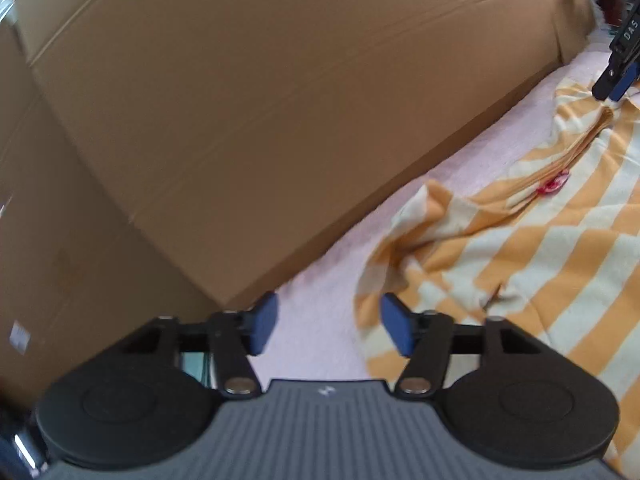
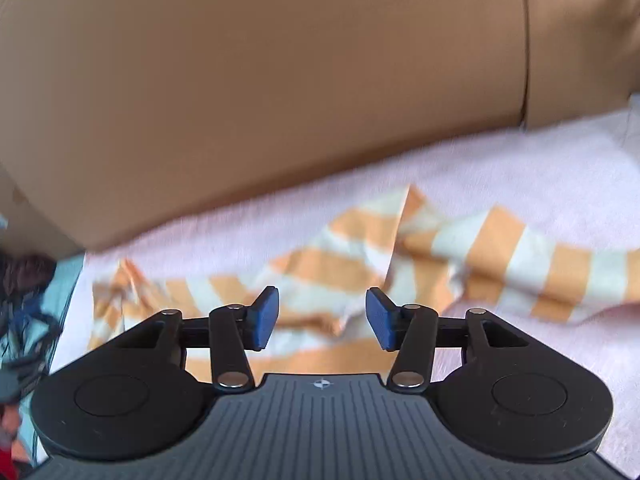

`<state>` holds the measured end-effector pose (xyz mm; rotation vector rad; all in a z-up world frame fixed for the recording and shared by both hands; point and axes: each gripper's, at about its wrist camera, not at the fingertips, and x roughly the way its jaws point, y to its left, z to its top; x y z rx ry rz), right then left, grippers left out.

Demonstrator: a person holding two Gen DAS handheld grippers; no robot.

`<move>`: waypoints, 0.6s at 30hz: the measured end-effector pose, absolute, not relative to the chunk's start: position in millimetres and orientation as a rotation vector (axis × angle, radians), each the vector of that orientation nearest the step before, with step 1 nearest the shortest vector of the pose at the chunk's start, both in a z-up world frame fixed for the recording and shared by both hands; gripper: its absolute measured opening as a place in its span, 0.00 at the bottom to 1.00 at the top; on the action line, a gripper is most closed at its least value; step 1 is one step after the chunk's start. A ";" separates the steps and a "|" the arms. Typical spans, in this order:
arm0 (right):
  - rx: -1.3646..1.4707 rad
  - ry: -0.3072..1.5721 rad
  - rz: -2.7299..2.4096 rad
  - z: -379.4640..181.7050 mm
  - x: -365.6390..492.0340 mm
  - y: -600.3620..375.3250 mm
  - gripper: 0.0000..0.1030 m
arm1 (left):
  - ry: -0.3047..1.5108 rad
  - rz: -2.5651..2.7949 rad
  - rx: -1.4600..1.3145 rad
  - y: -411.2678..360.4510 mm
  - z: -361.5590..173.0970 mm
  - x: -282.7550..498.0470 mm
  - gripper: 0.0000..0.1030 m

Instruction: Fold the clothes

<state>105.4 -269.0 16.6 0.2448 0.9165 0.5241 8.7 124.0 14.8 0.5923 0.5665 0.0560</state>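
left gripper [image 1: 328, 328] jaws wide | striped garment [image 1: 540, 248] just right | right gripper [image 2: 322, 318] jaws wide above it

striped garment [image 2: 344, 276] rumpled, right gripper [image 2: 322, 318] fingers apart

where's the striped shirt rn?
The orange-and-cream striped shirt lies rumpled on the pink cover, right of the cardboard box in the left wrist view, ahead of the open right gripper.
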 end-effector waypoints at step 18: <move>0.538 0.811 0.430 5.9 188.3 -256.5 0.41 | 0.735 0.120 0.255 178.1 5.9 110.2 0.33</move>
